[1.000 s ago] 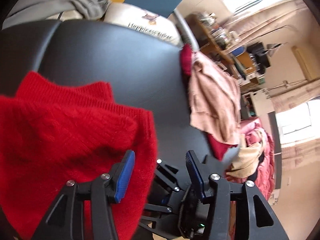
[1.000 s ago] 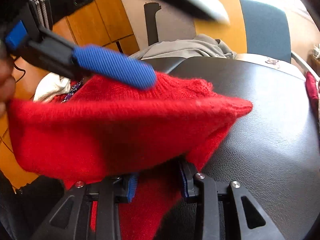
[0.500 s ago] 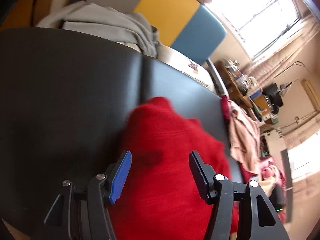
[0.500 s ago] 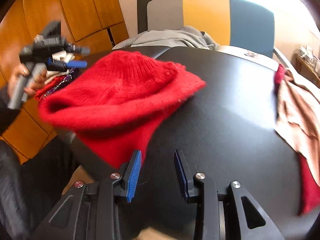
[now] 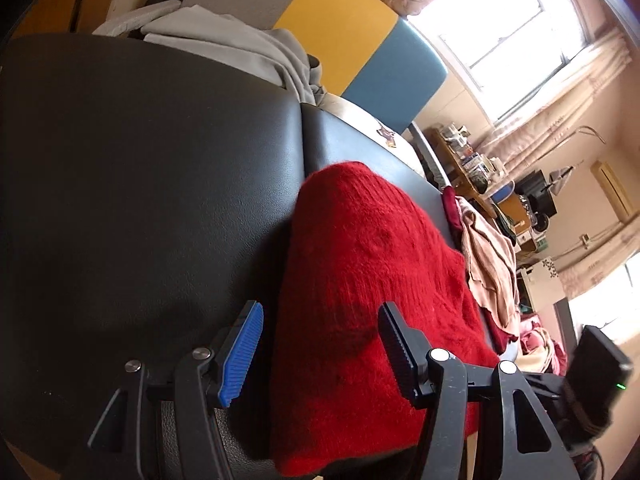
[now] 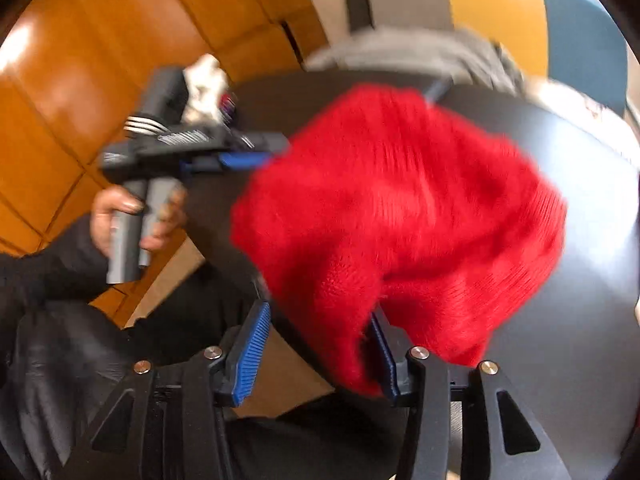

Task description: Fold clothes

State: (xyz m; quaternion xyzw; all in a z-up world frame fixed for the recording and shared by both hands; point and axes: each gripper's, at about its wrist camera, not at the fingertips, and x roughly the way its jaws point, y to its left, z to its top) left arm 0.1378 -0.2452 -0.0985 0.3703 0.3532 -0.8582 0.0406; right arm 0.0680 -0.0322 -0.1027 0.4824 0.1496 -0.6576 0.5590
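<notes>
Left wrist view: a red knit sweater (image 5: pixel 372 300) lies folded in a heap on the black bench (image 5: pixel 140 184). Left claw (image 5: pixel 320 348) stands open above its near edge, gripping nothing. Right claw (image 6: pixel 316 354) has just been opening, with a sweater fold hanging between its parted pads (image 6: pixel 250 354).

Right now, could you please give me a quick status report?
Left gripper open over red sweater. Right gripper open, just widened. Sweater bunched on black table, unfolded.
</notes>
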